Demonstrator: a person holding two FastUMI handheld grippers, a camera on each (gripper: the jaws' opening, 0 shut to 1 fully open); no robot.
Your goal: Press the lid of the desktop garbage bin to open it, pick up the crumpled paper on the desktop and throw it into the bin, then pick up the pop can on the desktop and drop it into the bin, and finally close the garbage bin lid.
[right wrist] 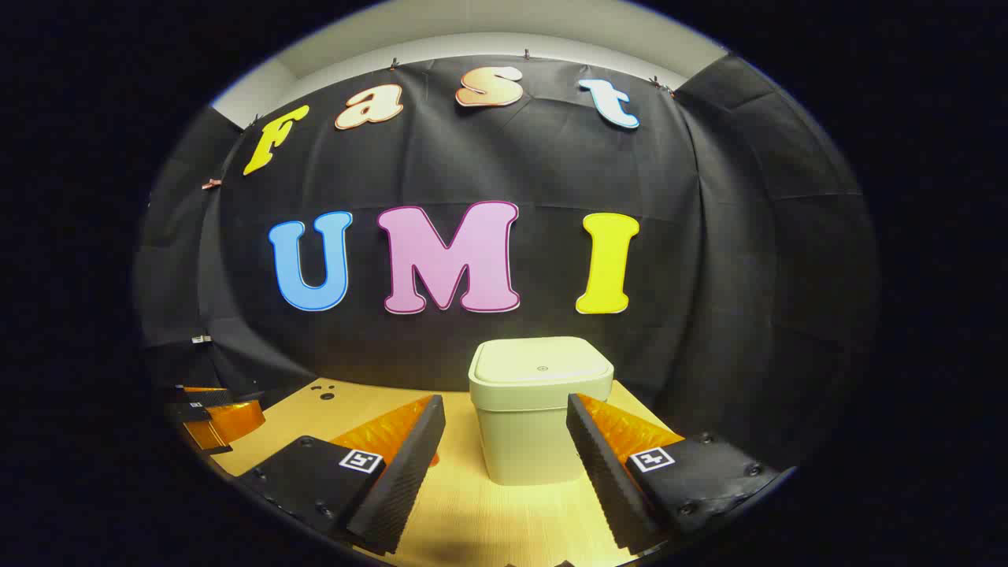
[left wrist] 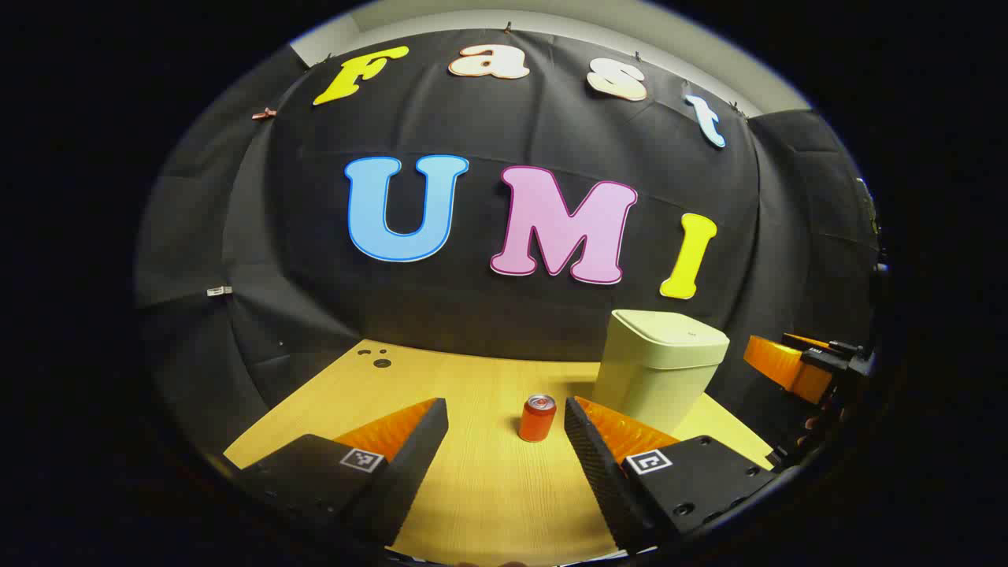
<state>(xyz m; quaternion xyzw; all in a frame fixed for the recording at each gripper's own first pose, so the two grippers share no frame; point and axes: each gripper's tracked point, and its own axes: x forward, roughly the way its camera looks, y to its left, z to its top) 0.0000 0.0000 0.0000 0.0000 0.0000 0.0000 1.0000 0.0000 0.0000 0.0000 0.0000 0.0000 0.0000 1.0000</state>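
Observation:
The pale green garbage bin (left wrist: 660, 368) stands on the wooden desktop with its lid down. In the right gripper view the bin (right wrist: 539, 409) sits straight ahead, a short way beyond my right gripper (right wrist: 506, 417), which is open and holds nothing. A red pop can (left wrist: 537, 417) stands upright to the left of the bin, just ahead of my left gripper (left wrist: 506, 417), which is open and holds nothing. At the right edge of the left gripper view the right gripper (left wrist: 791, 364) hovers beside the bin. The left gripper (right wrist: 213, 413) shows at the left edge of the right gripper view.
The wooden desktop (left wrist: 480, 480) ends at the black cloth wall behind the bin. A few dark holes (left wrist: 376, 358) mark its far left corner. Bare wood lies left of the can.

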